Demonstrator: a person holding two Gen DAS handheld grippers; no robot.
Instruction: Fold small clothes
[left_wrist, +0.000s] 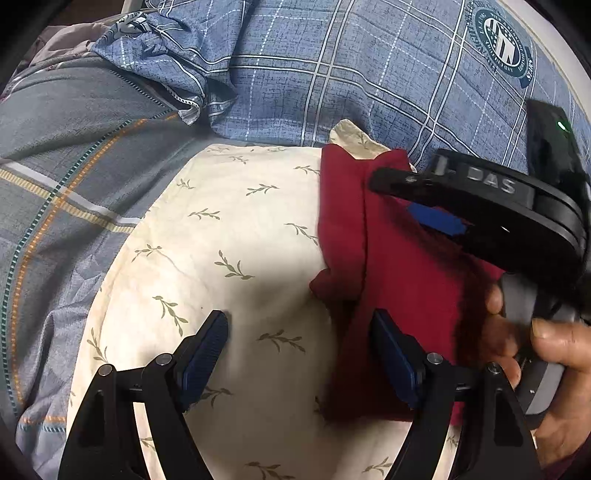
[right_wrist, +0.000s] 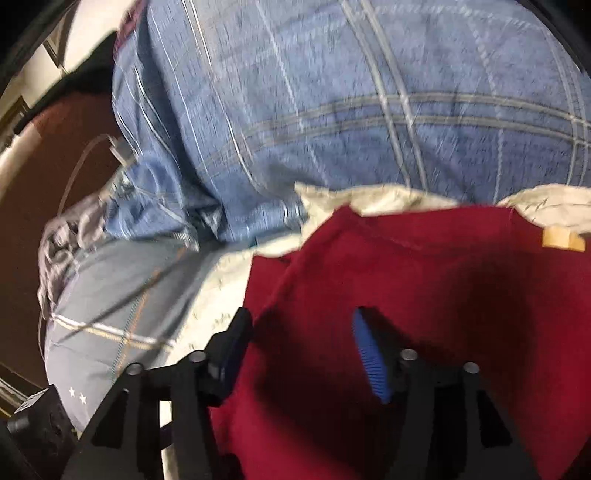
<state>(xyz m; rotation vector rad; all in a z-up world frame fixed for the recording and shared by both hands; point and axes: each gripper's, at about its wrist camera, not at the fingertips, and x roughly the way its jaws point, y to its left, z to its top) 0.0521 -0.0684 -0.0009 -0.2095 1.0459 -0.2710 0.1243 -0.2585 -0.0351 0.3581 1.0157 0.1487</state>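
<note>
Left gripper (left_wrist: 299, 332) hangs with jaws apart over my cream pillow (left_wrist: 229, 229). Right gripper (right_wrist: 303, 332) spread, red garment (right_wrist: 424, 266) lying loose between its fingers.

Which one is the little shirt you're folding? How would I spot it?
Find the big blue checked quilt, then the cream leaf-print pillow in front of it. The dark red garment lies on the pillow's right side, the only plain red thing there.
</note>
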